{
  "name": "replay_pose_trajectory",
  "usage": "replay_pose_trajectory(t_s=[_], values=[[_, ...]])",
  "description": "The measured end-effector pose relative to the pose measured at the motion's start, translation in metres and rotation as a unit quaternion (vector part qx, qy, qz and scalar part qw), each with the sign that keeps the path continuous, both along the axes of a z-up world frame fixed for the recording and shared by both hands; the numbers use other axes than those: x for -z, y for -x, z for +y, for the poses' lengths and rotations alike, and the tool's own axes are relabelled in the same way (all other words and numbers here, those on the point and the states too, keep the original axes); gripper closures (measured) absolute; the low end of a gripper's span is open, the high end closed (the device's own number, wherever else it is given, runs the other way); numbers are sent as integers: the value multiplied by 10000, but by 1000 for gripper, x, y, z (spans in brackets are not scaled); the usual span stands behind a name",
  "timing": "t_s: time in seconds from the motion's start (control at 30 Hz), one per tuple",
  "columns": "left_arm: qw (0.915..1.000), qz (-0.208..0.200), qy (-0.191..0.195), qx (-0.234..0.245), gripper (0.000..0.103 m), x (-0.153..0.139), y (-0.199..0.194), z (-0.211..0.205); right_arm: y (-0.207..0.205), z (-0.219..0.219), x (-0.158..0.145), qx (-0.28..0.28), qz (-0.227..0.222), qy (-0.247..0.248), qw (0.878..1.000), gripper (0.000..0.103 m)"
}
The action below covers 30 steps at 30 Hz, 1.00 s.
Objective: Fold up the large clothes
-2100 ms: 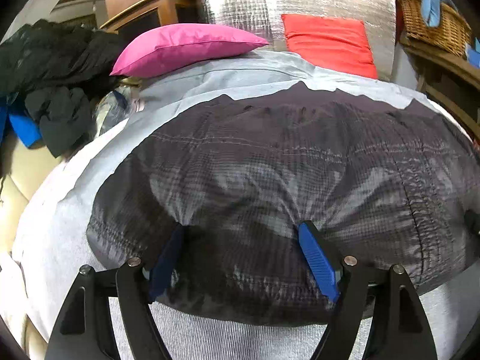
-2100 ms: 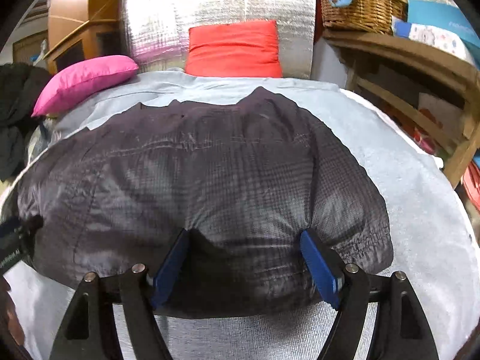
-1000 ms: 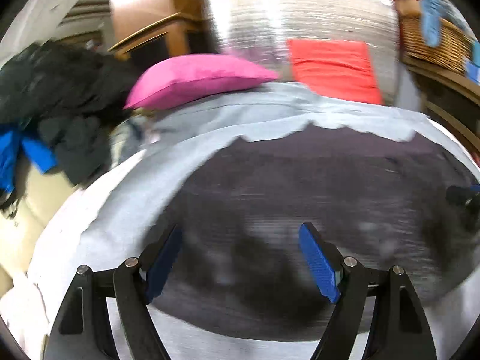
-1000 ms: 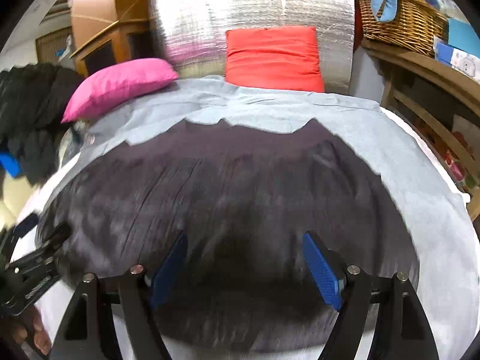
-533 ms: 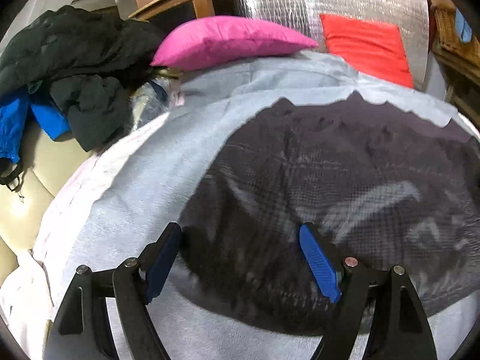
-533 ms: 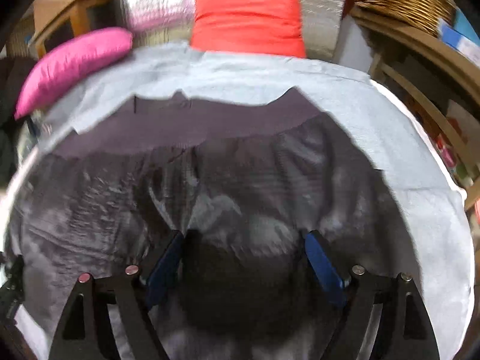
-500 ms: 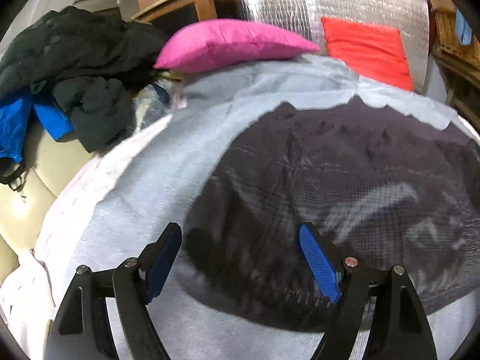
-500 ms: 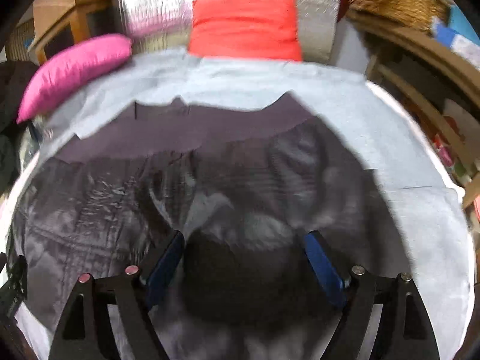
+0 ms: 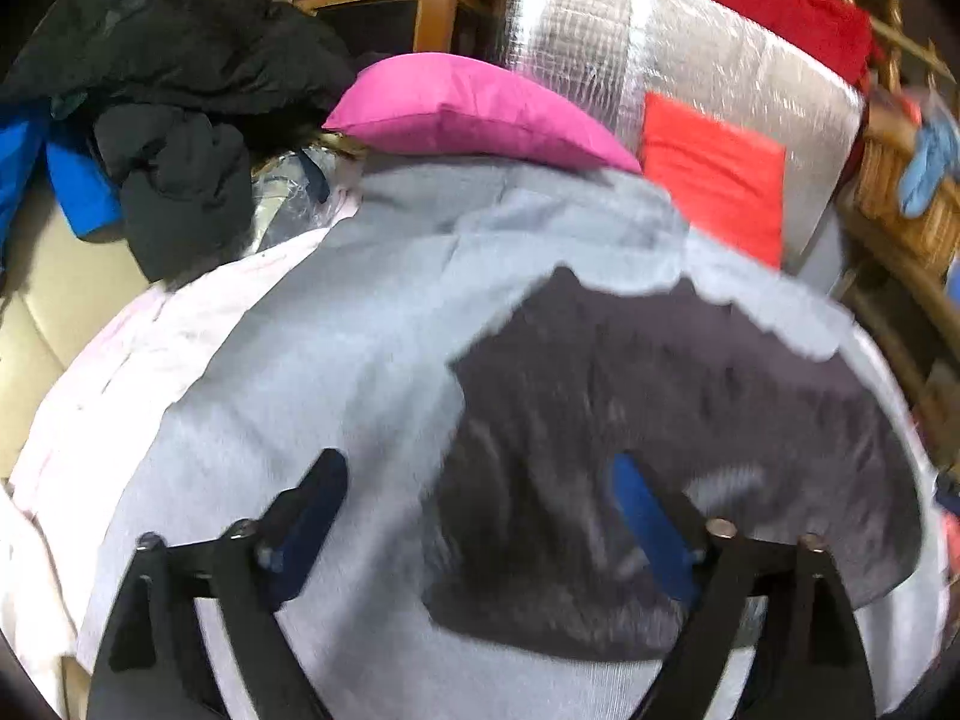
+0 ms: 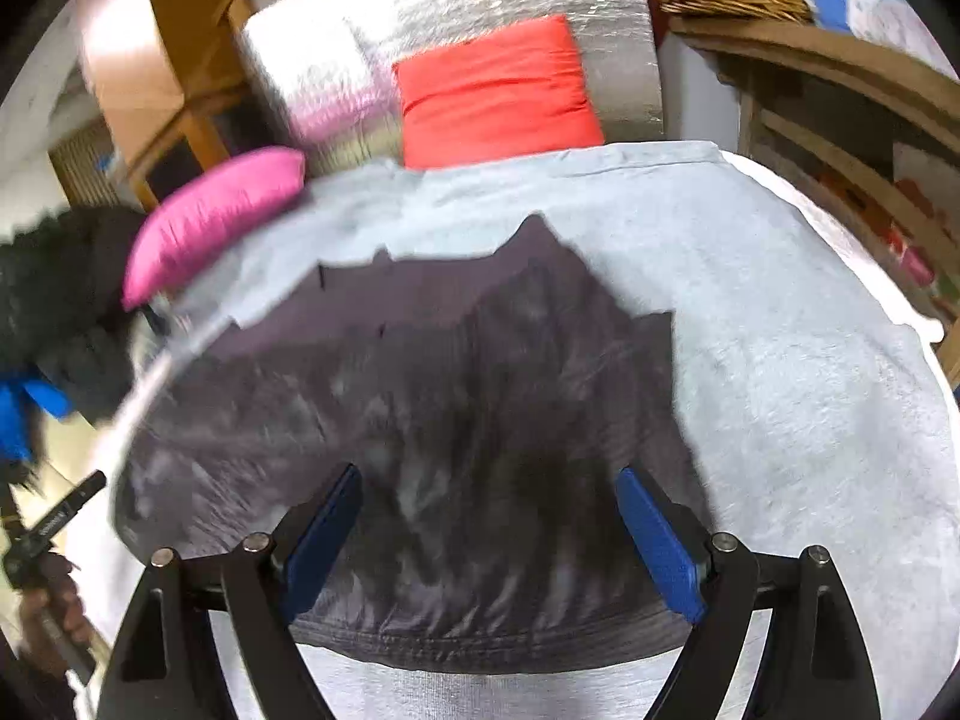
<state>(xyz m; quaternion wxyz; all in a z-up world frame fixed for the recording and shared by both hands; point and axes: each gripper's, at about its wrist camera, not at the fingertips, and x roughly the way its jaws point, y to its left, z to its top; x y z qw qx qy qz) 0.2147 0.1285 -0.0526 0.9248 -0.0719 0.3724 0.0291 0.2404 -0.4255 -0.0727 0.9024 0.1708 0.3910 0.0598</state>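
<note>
Hovering with jaws spread wide, the left gripper and right gripper are framing a dark garment lying mid-frame on the grey sheet.

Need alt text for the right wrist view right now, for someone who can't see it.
An open right gripper hovers over a dark garment spread on a pale grey sheet, its near hem between the fingers. Behind lie a pink pillow and a red cushion; the image is motion-blurred.
</note>
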Motion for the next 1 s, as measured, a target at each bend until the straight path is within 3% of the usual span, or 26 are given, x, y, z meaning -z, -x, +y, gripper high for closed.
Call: replay_pose_trajectory(t_s=[0.07,0.2,0.37,0.5,0.57,0.77,0.9,0.97,1.0], values=[[9989,217,334,229,10,-1,-23,15,-7,-31,1,50,155,-487,9987,7],[9919,811,679,709,10,20,-63,21,-28,-84,15,241,379,-1057,9934,6],[9811,1169,1116,1063,10,45,-93,17,-59,-105,53,-97,929,-1901,9773,6],[9741,1199,1539,1147,10,49,-110,27,-78,-94,71,-347,1065,-2088,9715,7],[9653,1386,1867,1192,10,57,-121,31,-87,-87,79,-440,1164,-2170,9682,7],[9482,1801,2232,1369,11,82,-138,23,-97,-77,92,-597,1265,-2120,9672,7],[9499,1723,2185,1423,11,84,-141,16,-103,-66,92,-773,1357,-1785,9715,22],[9537,1756,1968,1442,47,86,-141,11,-105,-61,90,-884,1359,-1699,9720,39],[9552,1798,1826,1482,50,88,-142,5,-106,-59,90,-903,1383,-1668,9721,46]])
